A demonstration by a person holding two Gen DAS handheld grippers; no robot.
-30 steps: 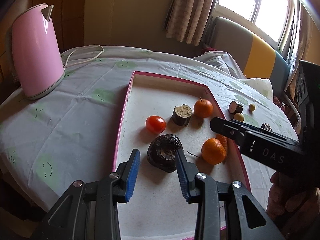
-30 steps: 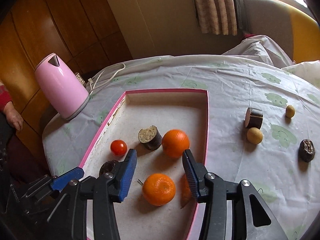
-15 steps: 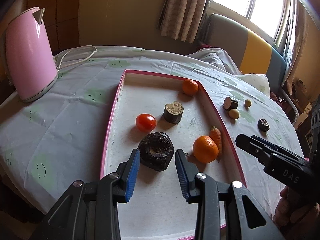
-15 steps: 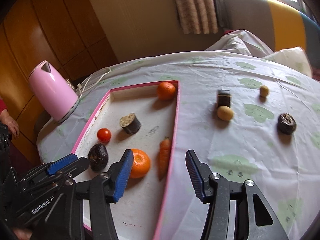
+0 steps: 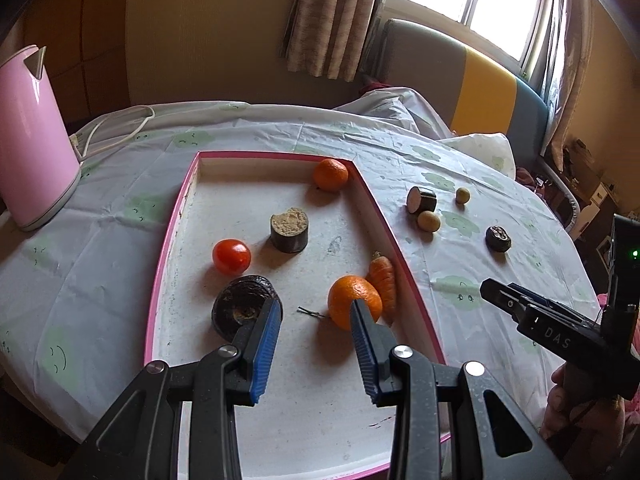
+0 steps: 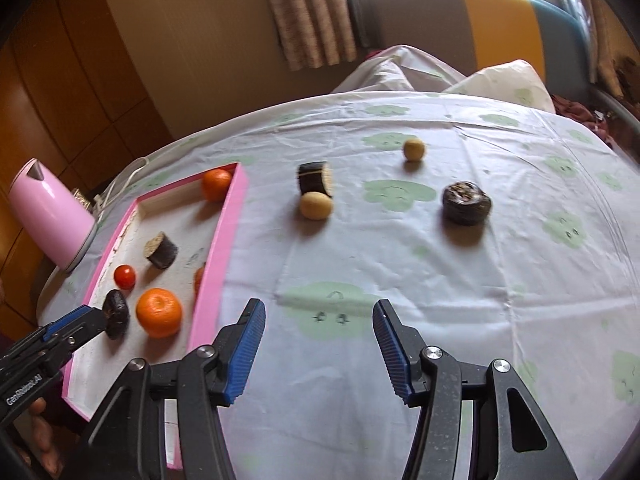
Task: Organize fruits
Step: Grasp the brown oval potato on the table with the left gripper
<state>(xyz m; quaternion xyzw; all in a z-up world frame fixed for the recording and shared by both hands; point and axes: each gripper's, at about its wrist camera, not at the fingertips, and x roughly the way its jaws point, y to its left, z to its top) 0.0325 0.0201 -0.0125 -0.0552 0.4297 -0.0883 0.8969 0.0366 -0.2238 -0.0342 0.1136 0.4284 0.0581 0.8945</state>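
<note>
My right gripper (image 6: 318, 350) hangs empty, fingers spread, over the surface (image 6: 400, 264) where four loose bits wait. Left gripper (image 5: 316, 344) idles empty, fingers apart, above the tray (image 5: 404, 272).

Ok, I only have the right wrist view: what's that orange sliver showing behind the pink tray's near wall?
Observer: A small orange carrot. It lies against the wall of the pink rectangular tray, beside the nearer round orange mandarin.
Operator: And the left gripper, is it holding anything? I see only its tip.
Observer: No. The left gripper is open and empty. The dark wrinkled round fruit sits just behind its left finger.
</note>
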